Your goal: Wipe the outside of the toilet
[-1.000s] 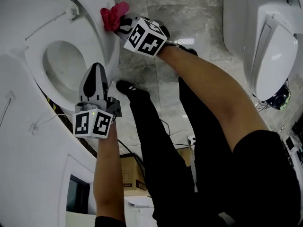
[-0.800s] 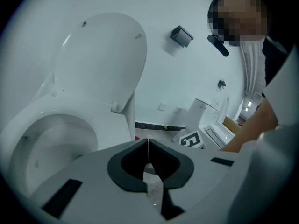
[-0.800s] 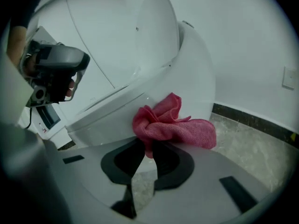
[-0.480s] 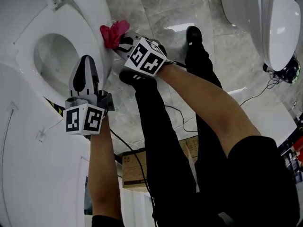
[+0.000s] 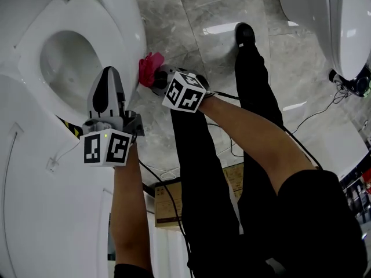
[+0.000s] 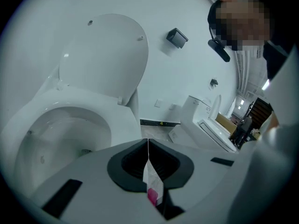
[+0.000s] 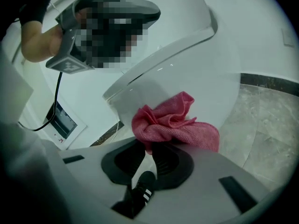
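1. Nearest the camera, the left gripper (image 5: 109,80) hovers over the seat rim with its jaws pressed together on nothing. Idle so close to the seat, it could knock it if the person leans further in.
2. Just beyond, the right gripper (image 5: 157,79) has its jaws clamped on a fold of the pink cloth (image 5: 149,68). The cloth sits against the outer side wall of the toilet (image 5: 132,33), below the rim. Only a small pinch looks held, so a hard stroke may tug the cloth free and drop it.
3. The cloth is bunched into a ball, not spread flat. That likely leaves a narrow contact patch, streaks and missed strips on the curved porcelain. The hard jaw tips could also scrape the wall if the wad slips aside.
4. Farther off, a cable (image 5: 313,116) trails across the glossy stone floor (image 5: 197,16) near the person's shoe (image 5: 244,33). A shuffle round the bowl could snag it.
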Available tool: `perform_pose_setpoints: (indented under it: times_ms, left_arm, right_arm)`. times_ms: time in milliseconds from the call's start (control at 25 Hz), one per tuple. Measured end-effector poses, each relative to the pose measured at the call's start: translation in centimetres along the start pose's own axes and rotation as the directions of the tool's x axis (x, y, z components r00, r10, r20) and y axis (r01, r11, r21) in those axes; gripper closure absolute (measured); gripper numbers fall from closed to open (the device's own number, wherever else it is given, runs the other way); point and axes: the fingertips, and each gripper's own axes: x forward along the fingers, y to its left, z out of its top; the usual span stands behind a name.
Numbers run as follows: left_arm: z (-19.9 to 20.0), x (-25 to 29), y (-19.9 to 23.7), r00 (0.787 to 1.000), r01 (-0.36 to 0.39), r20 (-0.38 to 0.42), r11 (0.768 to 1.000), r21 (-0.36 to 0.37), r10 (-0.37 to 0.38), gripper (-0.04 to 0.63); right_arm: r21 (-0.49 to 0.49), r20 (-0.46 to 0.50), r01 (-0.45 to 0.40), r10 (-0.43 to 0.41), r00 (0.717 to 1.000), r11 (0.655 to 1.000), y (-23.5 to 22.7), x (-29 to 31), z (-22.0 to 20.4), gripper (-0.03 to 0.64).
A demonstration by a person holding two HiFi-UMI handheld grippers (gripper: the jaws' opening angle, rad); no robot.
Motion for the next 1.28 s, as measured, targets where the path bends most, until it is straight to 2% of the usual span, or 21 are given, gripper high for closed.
perform_pose_setpoints:
  times_ms: [160,280,360,480,600,680,800,880,960,1040,1160,1280]
  left_arm:
    - [0.2,-0.4,0.1,1.000,-0.004,0.010,1.000,0.005,0.004,0.577]
    - [0.5,-0.7,0.2,1.000,-0.010,0.020,1.000,0.015,0.009,0.577]
    - [0.5,-0.5,0.3,1.000,-0.014,0.015,1.000,0.012,0.014,0.577]
    - [0.7,0.2,0.1,1.000,-0.021,0.008,1.000,0.005,0.021,0.577]
    - [1.8,0.9,-0.6,1.000,-0.020,0.015,1.000,0.002,0.020,0.577]
    - [2.8,1.4,-0.9,0.999,-0.027,0.022,1.000,0.011,0.027,0.577]
    - [5.0,2.1,-0.9,0.997,-0.062,0.055,0.998,0.003,0.062,0.577]
    - [6.4,2.8,-1.0,0.994,-0.079,0.078,0.997,-0.011,0.080,0.577]
    - [7.6,3.6,-1.3,0.992,-0.085,0.090,0.996,-0.011,0.086,0.577]
    - [8.4,4.2,-1.4,0.992,-0.089,0.089,0.996,-0.001,0.089,0.577]
    - [9.1,5.2,-1.1,0.991,-0.105,0.083,0.994,0.003,0.104,0.577]
    - [9.0,6.1,-1.1,0.990,-0.116,0.078,0.993,0.008,0.115,0.577]
  right_arm:
    - [0.006,-0.032,-0.038,0.039,0.999,0.999,1.8,1.3,-0.9,0.549]
    - [-0.026,-0.073,-0.126,0.124,0.990,0.992,4.1,2.6,-1.5,0.549]
    - [-0.042,-0.107,-0.239,0.234,0.966,0.970,6.4,3.4,-2.0,0.549]
    - [-0.104,-0.155,-0.395,0.377,0.913,0.913,9.4,2.9,-2.4,0.549]
    - [-0.149,-0.168,-0.455,0.431,0.886,0.878,9.7,-0.2,-2.2,0.549]
    - [-0.155,-0.161,-0.455,0.432,0.887,0.877,8.0,-3.1,-1.9,0.549]
    - [-0.170,-0.118,-0.380,0.364,0.924,0.909,2.0,-8.0,-0.2,0.549]
    - [-0.190,-0.057,-0.271,0.265,0.963,0.944,-3.5,-11.4,2.2,0.549]
    - [-0.200,0.009,-0.156,0.161,0.987,0.967,-9.1,-14.2,5.6,0.549]
    - [-0.212,0.060,-0.064,0.078,0.995,0.975,-14.1,-15.6,9.2,0.549]
    - [-0.236,0.117,0.043,-0.016,0.993,0.971,-21.0,-15.7,14.5,0.549]
    - [-0.295,0.146,0.189,-0.151,0.978,0.937,-26.9,-14.4,19.1,0.549]
